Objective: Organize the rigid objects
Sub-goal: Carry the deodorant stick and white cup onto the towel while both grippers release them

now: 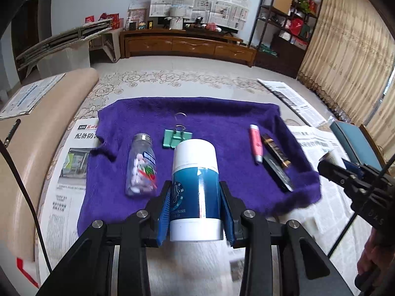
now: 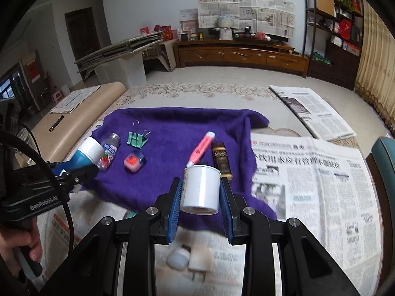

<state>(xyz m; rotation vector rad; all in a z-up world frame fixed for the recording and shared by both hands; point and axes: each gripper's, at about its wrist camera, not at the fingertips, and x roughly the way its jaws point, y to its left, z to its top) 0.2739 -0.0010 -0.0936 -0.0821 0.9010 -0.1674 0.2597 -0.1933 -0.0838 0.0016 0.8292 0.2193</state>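
My left gripper (image 1: 196,212) is shut on a blue and white bottle (image 1: 195,187) and holds it above the near edge of the purple towel (image 1: 222,123); the bottle also shows in the right wrist view (image 2: 85,154). My right gripper (image 2: 201,203) is shut on a white roll of tape (image 2: 200,189) above the towel's near edge (image 2: 172,123). On the towel lie a clear candy bottle (image 1: 142,167), a green binder clip (image 1: 176,138), a pink marker (image 1: 256,145), a dark box (image 1: 276,162) and a small pink-topped jar (image 2: 134,164).
Newspapers (image 2: 308,185) cover the table around the towel. A small white bottle (image 2: 179,260) and a white block (image 2: 201,262) lie below my right gripper. A beige chair back (image 1: 37,135) stands at left, a teal chair (image 2: 385,167) at right.
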